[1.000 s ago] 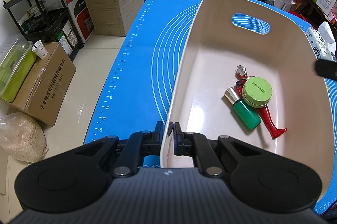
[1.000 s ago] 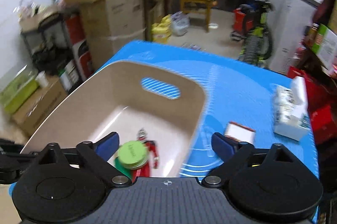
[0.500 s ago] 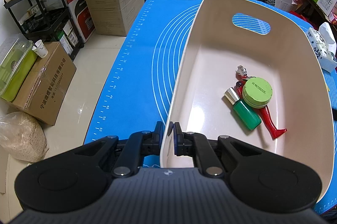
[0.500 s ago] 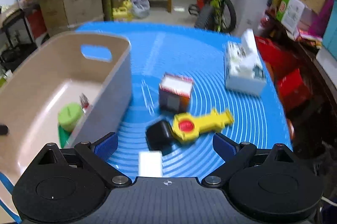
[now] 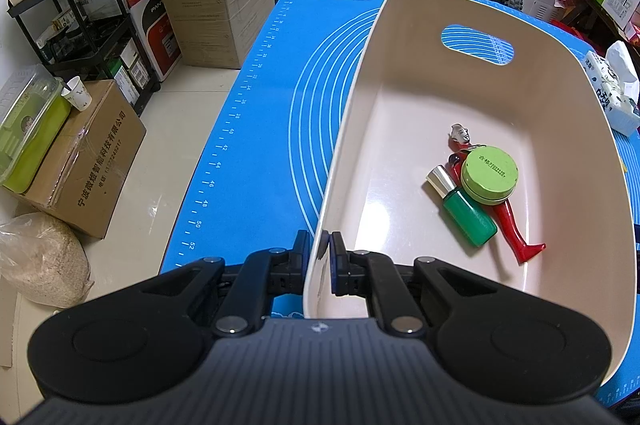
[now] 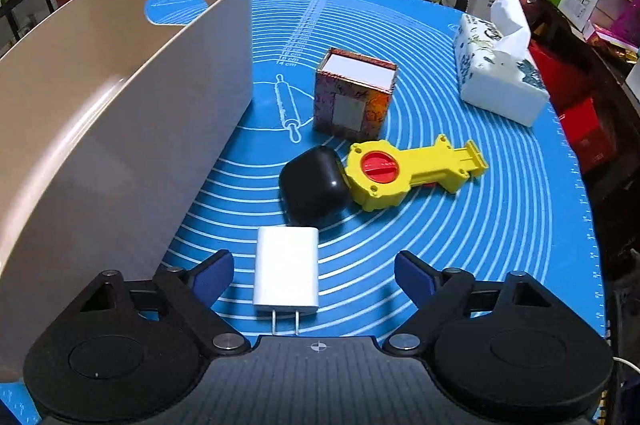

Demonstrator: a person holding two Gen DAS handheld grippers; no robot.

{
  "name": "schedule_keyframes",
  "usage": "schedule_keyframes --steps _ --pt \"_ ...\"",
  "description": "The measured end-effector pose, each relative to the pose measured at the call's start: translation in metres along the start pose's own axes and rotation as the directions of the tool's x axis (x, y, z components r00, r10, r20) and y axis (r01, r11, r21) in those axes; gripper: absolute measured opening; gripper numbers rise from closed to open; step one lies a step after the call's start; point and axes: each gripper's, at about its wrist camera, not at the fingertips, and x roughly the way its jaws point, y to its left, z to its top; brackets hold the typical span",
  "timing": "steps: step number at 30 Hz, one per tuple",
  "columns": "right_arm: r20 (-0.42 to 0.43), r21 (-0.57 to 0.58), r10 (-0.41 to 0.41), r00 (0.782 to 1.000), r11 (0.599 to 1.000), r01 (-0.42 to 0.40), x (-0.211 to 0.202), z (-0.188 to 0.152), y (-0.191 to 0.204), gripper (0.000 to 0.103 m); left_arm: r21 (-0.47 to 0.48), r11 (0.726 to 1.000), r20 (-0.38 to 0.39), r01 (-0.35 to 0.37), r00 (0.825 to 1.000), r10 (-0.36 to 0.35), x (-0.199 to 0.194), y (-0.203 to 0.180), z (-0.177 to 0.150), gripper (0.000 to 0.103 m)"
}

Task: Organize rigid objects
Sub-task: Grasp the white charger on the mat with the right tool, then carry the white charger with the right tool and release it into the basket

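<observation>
Roughly halfway, by the look of it. Already in the bin (image 5: 472,97): green tin (image 5: 489,175), green bottle (image 5: 466,212), red figure (image 5: 508,221). Left tongs (image 5: 319,261) clamped on the bin's near rim. Right tongs (image 6: 314,275) spread wide, empty, with the white charger (image 6: 287,271) right between them (probably next up). Just ahead on the surface, not yet binned: black case (image 6: 313,184), yellow toy (image 6: 412,171), patterned box (image 6: 354,97).

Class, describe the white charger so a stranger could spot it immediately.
Start at the beige bin on the blue mat. Right of its wall, between the open right gripper fingers, lies the white charger. Unlike the black case beyond, it has two metal prongs.
</observation>
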Motion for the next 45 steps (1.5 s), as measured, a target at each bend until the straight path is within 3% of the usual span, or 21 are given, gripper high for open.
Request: schedule_keyframes --steps 3,11,16,23,32,39,45 --pt "-0.001 -0.021 -0.002 1.000 1.000 0.002 0.007 0.000 0.003 0.081 0.000 1.000 0.000 0.000 1.000 0.000 0.000 0.000 0.000 0.012" --pt "0.008 -0.033 0.046 0.999 0.998 -0.046 0.008 -0.003 0.007 0.042 0.000 1.000 0.000 0.000 1.000 0.000 0.000 0.000 0.000 0.012" --pt "0.034 -0.045 0.038 0.999 0.998 -0.036 -0.001 -0.004 0.009 0.042 0.000 1.000 0.000 0.000 1.000 0.000 0.000 0.000 0.000 0.012" --pt "0.138 -0.026 0.032 0.990 0.999 -0.029 -0.036 0.012 0.008 0.042 0.000 1.000 0.000 0.000 1.000 0.000 0.000 0.000 0.000 0.012" --pt "0.313 -0.050 0.071 0.947 0.997 -0.059 -0.088 0.050 0.028 0.042 0.000 1.000 0.000 0.000 1.000 0.000 0.000 -0.001 0.000 0.012" --pt "0.327 -0.150 0.167 0.930 0.981 -0.124 -0.089 0.069 0.071 0.042 0.001 1.000 0.000 -0.001 1.000 0.001 0.000 -0.001 0.000 0.012" --pt "0.253 -0.237 0.241 0.937 0.954 -0.182 -0.071 0.077 0.116 0.042 0.002 1.000 0.000 -0.001 1.000 0.001 0.000 0.001 -0.001 0.012"
